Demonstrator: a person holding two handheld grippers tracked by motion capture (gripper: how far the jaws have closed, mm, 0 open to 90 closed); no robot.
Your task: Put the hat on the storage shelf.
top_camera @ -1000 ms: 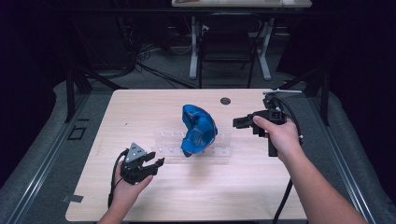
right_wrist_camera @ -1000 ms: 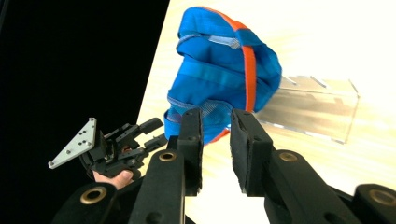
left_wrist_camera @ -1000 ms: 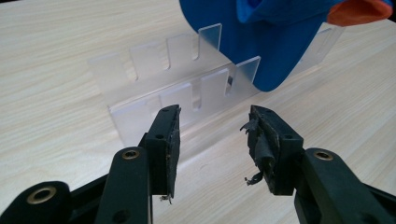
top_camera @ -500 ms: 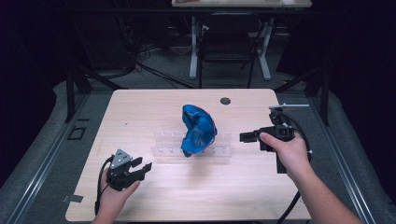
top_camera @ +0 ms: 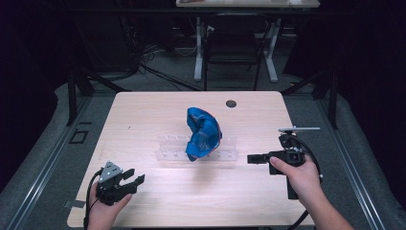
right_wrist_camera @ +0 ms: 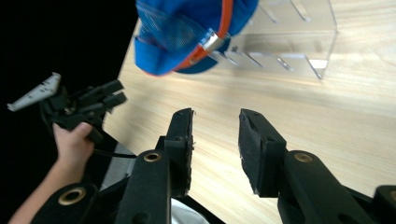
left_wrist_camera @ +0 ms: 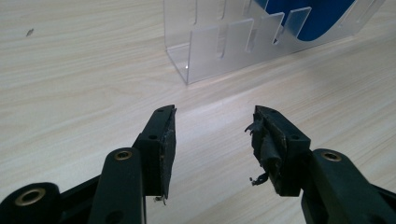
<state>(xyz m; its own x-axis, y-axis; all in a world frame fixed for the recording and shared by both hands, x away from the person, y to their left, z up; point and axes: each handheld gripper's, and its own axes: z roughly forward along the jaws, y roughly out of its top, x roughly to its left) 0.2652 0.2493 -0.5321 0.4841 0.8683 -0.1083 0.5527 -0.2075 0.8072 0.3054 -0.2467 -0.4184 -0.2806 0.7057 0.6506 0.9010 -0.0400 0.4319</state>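
Two grippers sit low over the pale wooden tabletop (top_camera: pixel 143 120) in the high view, one at each side of a clear acrylic rack (top_camera: pixel 168 147) that stands near the middle. A blue cap (top_camera: pixel 203 133) rests in that rack, leaning up out of its slots. The left gripper (top_camera: pixel 135 177) is near the front left corner, well apart from the rack, its jaws spread with nothing between them. The right gripper (top_camera: pixel 250 158) is just beside the rack's right end, pointing at it, and its jaws also hold nothing. A small dark round insert (top_camera: pixel 231 103) lies in the tabletop behind the cap.

In the left gripper view, the left gripper (left_wrist_camera: pixel 214 126) shows its two black jaws wide apart over bare wood; they have just been opening, and the gap is empty. The rack's slotted corner (left_wrist_camera: pixel 219 46) stands ahead, with a patch of the blue cap (left_wrist_camera: pixel 308 18) behind the clear walls.

In the right gripper view, the right gripper (right_wrist_camera: pixel 215 122) has its jaws parted with only wood between them; they too have just been opening. Ahead, the cap (right_wrist_camera: pixel 187 32) with its orange trim overhangs the rack (right_wrist_camera: pixel 299 37). Farther off, the left gripper (right_wrist_camera: pixel 114 95) sits in the person's hand.
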